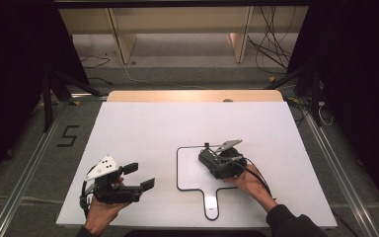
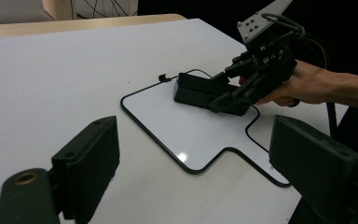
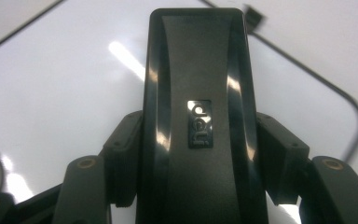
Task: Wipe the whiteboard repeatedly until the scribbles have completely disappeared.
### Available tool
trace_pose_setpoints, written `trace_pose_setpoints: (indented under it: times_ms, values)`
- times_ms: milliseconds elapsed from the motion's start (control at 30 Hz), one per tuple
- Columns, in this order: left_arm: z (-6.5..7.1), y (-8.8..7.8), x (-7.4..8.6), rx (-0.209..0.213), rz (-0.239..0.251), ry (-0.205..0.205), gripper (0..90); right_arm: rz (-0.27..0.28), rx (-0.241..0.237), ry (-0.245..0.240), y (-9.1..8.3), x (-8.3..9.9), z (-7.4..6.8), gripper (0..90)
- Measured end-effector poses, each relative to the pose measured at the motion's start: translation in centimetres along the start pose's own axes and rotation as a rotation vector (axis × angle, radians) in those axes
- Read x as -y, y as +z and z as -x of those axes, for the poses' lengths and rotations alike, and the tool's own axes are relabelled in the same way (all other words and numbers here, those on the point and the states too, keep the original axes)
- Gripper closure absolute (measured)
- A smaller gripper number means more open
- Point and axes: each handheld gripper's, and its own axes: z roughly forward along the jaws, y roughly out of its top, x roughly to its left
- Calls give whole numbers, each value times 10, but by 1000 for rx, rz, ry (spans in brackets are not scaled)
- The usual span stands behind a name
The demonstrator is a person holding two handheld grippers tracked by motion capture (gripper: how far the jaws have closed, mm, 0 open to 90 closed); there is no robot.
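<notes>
Right claw (image 1: 208, 159) clamped on black eraser (image 2: 200, 91), long axis running straight out from jaws, flat on small whiteboard (image 1: 190, 173). Left claw (image 1: 139, 176) open, idle, well apart on surface (image 1: 143, 123).

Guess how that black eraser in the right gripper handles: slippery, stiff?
The black eraser is probably stiff: its moulded shell holds shape between the right gripper jaws. Its glossy sides may be slippery. Long and flat, it likely slides on the whiteboard rather than rolls.

Eraser (image 1: 210, 159) on whiteboard (image 1: 190, 173), whiteboard on table (image 1: 143, 128), right of centre
</notes>
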Motion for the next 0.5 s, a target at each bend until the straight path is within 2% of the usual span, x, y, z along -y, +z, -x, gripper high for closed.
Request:
trace_pose_setpoints:
  times_ms: [67, 167, 267, 300, 333, 367, 500]
  values:
    - [0, 0, 0, 1, -1, -2, 154, 4, 8, 33, -1, 1, 7, 407]
    - [0, 0, 0, 1, -2, -1, 155, 2, 17, 31, -1, 1, 6, 407]
    - [0, 1, 0, 1, 0, -5, 154, -7, -2, 8, -2, 2, 2, 407]
    - [0, 1, 0, 1, 0, -5, 154, -8, -22, -13, -2, 1, -6, 407]
    - [0, 1, 0, 0, 0, -5, 154, -8, -22, -13, -2, 1, -6, 407]
    - [0, 1, 0, 0, 0, -4, 155, -7, -43, -25, -1, 1, -12, 407]
    - [0, 0, 0, 0, 0, -5, 155, -2, -54, -52, -2, 2, -17, 407]
